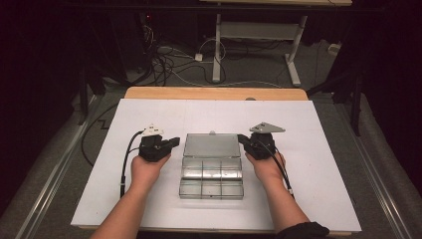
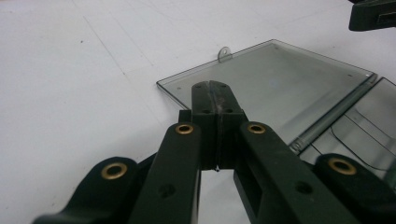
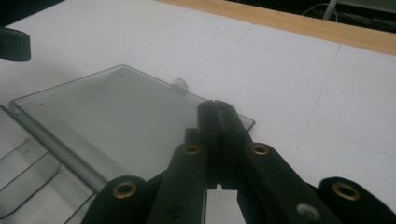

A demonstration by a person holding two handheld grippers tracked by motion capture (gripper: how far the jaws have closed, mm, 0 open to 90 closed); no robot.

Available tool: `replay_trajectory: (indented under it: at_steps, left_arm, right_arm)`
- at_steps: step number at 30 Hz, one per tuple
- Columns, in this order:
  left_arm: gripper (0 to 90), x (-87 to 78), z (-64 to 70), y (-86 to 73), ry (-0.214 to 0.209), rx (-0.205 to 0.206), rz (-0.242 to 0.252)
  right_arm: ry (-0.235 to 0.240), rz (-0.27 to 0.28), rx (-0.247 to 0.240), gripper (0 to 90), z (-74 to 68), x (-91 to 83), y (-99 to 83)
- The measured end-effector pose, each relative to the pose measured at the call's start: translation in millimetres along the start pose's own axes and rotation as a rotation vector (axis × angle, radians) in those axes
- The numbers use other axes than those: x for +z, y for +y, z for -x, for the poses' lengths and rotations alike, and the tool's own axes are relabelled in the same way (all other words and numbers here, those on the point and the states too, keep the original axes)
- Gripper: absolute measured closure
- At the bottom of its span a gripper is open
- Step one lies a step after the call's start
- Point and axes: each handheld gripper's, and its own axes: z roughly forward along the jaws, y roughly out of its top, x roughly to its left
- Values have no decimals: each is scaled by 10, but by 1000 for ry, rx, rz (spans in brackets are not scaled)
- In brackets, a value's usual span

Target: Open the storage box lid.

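**Open clear box between two closed tongs**

One clear plastic compartment box point(image 1: 211, 175) lying in the middle of the white-covered desk point(image 1: 318, 199), lid point(image 1: 211, 145) thrown fully back and flat on the far side, joined to the tray by a long hinge point(image 2: 331, 122). Six compartments counted in the tray, two rows of three, nothing visible inside them. One small clasp tab point(image 2: 224, 53) standing out from the middle of the lid's far edge.

Two tongs in play, one per hand. Left tongs point(image 1: 172, 143) just beside the lid's left edge, jaws pressed together on nothing; in the left gripper view point(image 2: 215, 88) tips hanging over the near corner of the lid, contact impossible to confirm. Right tongs point(image 1: 243, 139) mirrored at the lid's right edge, likewise pressed shut and empty; in the right gripper view point(image 3: 217, 109) tips over the lid's corner.

Likely handling: thin, stiff, light plastic, smooth and rather slippery, liable to skate across the paper under a sideways push, and prone to cracking at the hinge if twisted. Best hold probably the lid's free edge near a corner, or the clasp tab, pinched after spreading the jaws; other tongs steadying the tray wall. Lid probably swinging easily once lifted, so a gentle, even motion advisable to avoid dragging the whole box.
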Motion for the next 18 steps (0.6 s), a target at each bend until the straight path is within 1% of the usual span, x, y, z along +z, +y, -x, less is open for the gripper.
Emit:
replay_trajectory:
  at_steps: [3, 5, 8, 11, 13, 15, 18]
  left_arm:
    - [874, -89, 27, -94, -7, 2, 16]
    - [874, -144, 41, -167, -13, 7, 25]
    - [874, -237, 55, -272, -25, 6, 47]
    - [874, -330, 78, -359, -31, 13, 63]
    - [874, -381, 98, -407, -27, 24, 62]
    - [874, -416, 128, -458, -32, 40, 59]
    - [874, -470, 144, -556, -33, 44, 60]
  right_arm:
    - [13, 10, -4, 900, -59, -106, -59]
    - [17, 16, -16, 900, -92, -169, -106]
    - [25, 20, -26, 900, -124, -247, -196]
    - [29, 22, -37, 900, -144, -314, -292]
    - [28, 28, -40, 900, -148, -351, -362]
    - [36, 28, -31, 900, -157, -389, -436]
    - [38, 29, -32, 900, -171, -450, -541]
